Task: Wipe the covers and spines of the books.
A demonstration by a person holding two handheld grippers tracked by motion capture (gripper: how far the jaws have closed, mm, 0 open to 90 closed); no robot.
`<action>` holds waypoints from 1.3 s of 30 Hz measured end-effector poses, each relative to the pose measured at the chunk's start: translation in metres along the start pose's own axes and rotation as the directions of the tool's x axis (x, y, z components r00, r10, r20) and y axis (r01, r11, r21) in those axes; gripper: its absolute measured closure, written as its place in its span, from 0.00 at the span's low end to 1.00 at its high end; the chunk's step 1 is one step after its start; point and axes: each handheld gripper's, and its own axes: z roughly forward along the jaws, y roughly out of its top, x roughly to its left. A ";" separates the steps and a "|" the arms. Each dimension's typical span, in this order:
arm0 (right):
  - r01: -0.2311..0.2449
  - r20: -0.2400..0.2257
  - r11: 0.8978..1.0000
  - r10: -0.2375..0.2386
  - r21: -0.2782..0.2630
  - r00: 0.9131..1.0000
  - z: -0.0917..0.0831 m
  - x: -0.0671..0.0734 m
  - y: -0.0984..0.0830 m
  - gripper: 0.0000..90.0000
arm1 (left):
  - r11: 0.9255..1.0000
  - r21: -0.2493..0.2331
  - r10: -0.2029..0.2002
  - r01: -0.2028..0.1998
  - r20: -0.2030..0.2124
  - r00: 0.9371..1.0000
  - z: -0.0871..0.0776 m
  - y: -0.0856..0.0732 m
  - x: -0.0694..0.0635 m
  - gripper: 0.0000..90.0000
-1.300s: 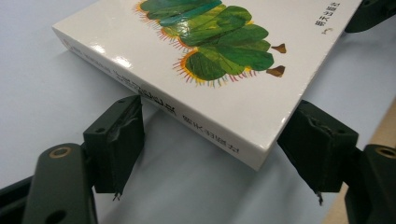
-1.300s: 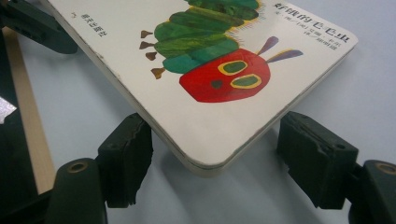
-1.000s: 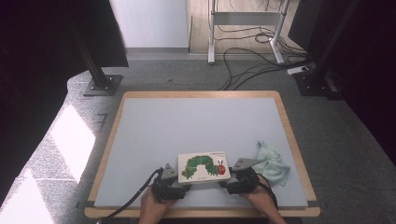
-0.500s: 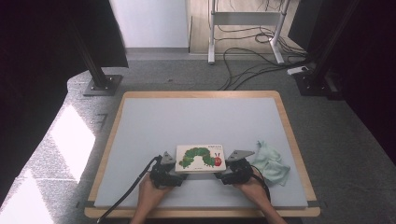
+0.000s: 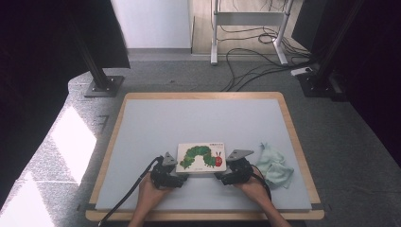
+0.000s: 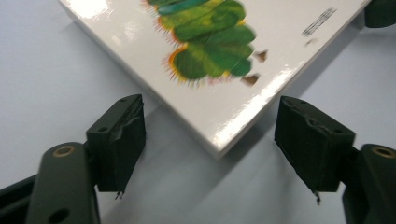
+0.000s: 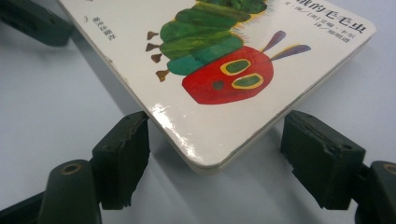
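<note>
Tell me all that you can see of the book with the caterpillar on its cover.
The book is a thick board book with a glossy white cover, closed and lying flat, cover up, on the grey table near its front edge. A green caterpillar with a red head fills the cover, with small dark print beside it. Its near corners have rounded tips.

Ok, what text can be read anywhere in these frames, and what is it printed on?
"的毛毛虫": end of the title on the book cover, top right in the right gripper view.
Smaller lines under the title: too small to read.
Small print near the cover's other edge, in the left gripper view: blurred.
</note>
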 end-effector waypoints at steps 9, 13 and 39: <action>-0.040 0.013 0.999 0.040 -0.023 0.999 -0.007 -0.004 -0.007 0.31 | 1.000 0.009 0.023 -0.022 -0.035 0.999 -0.001 -0.001 0.002 0.28; -0.021 0.026 1.000 0.021 -0.017 0.999 -0.006 -0.002 -0.006 0.33 | 0.999 -0.006 0.052 -0.052 -0.030 0.998 -0.002 -0.001 0.002 0.41; -0.053 0.052 0.998 0.055 -0.036 0.997 0.004 -0.021 0.005 0.34 | 0.999 -0.040 0.001 -0.003 -0.051 0.999 0.010 0.009 0.018 0.35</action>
